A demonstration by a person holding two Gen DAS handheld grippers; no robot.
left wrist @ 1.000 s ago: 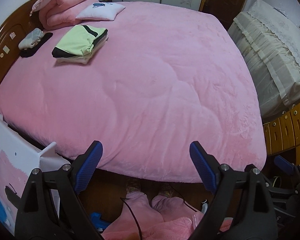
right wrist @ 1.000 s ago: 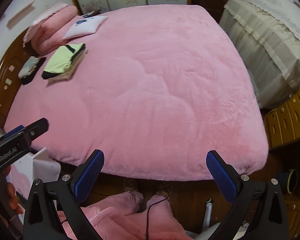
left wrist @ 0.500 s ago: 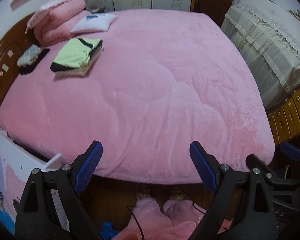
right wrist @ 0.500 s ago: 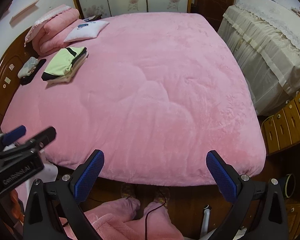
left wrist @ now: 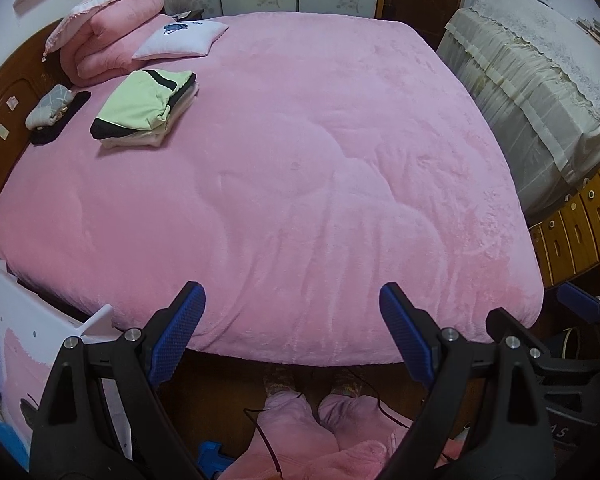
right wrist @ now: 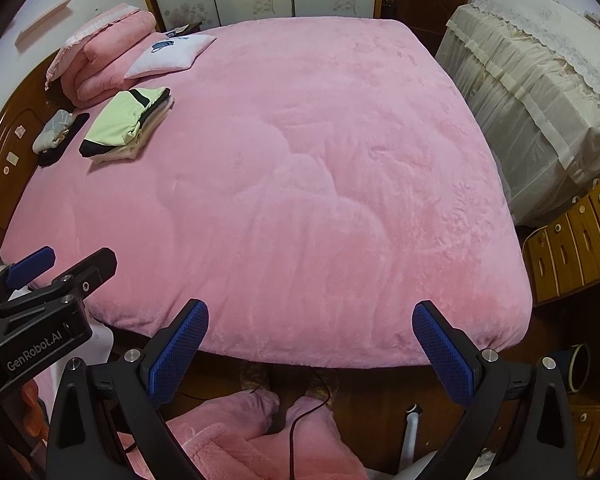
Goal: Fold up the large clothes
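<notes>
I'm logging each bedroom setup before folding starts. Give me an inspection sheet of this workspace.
Surface: pink plush bedcover, spread flat, shallow creases.
Job's things: folded clothes stack, green and black piece on top, near the headboard; no unfolded garment seen.
Clutter: grey bundle on a dark item; white cushion; folded pink quilt.
Grippers: left gripper and right gripper both open, empty, above the bed's near edge.
Cables: thin dark cable over the person's pink trousers.
Surroundings: cloth-covered furniture, wooden drawers, white board.
</notes>
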